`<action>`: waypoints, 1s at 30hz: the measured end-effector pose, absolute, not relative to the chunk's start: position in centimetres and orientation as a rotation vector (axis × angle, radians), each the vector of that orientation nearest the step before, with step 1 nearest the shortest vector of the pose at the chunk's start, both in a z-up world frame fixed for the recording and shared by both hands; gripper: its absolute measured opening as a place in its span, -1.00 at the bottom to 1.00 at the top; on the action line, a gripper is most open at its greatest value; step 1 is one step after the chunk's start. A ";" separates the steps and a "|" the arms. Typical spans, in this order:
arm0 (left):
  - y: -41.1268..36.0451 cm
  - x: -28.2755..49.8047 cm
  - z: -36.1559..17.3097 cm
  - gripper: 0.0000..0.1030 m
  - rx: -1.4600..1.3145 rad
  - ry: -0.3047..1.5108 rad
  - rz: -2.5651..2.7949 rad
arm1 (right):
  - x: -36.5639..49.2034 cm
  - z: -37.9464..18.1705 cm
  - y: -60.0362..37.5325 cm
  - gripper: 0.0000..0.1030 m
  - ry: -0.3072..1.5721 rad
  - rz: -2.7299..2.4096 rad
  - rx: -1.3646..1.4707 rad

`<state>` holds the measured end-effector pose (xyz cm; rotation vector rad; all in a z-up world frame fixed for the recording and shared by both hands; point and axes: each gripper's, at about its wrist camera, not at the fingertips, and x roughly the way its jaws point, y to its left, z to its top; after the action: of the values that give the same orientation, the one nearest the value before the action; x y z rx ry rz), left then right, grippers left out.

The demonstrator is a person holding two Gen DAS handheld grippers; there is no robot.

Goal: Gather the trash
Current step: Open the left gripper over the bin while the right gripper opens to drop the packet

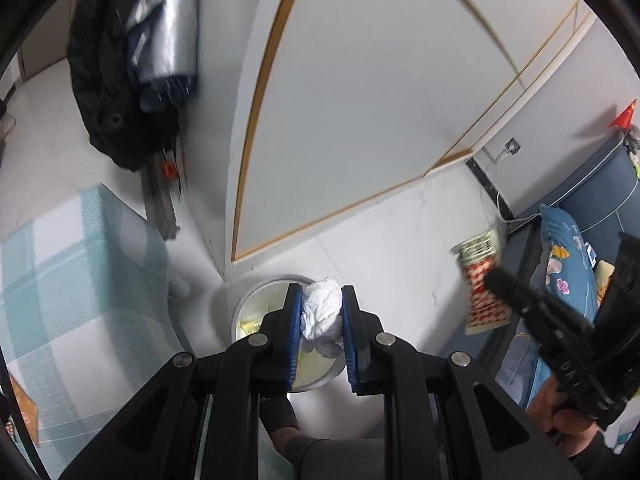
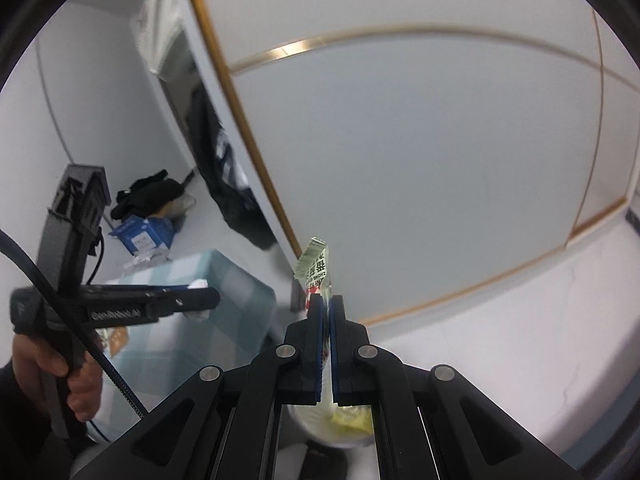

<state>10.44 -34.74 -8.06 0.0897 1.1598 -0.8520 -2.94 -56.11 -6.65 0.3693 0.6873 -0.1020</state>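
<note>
The left claw (image 1: 321, 312) is clamping a crumpled white tissue (image 1: 321, 314) above the round bin (image 1: 256, 308), while the right claw (image 2: 325, 312) is pinching a snack wrapper (image 2: 316, 266) sticking toward twelve o'clock

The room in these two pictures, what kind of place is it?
Probably a bedroom in a home. A bed with a blue floral pillow stands by the wall, a dark coat hangs beside a white wardrobe door, and a small table has a checked cloth.
</note>
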 end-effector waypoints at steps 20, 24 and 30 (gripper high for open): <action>-42.4 11.6 -20.8 -0.72 0.247 1.627 -0.777 | 0.8 -24.0 -59.4 -0.96 0.970 -0.094 0.686; -43.0 11.4 -22.3 -0.72 0.298 1.671 -0.772 | 0.6 -26.5 -59.4 -0.96 1.005 -0.092 0.725; -43.3 11.5 -23.9 -0.70 0.327 1.740 -0.738 | 1.1 -28.9 -59.3 -0.96 1.045 -0.090 0.771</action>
<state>11.51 -43.32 -23.95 0.3269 1.7403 -0.7375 1.07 -59.34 -28.89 0.7706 1.0452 -0.0903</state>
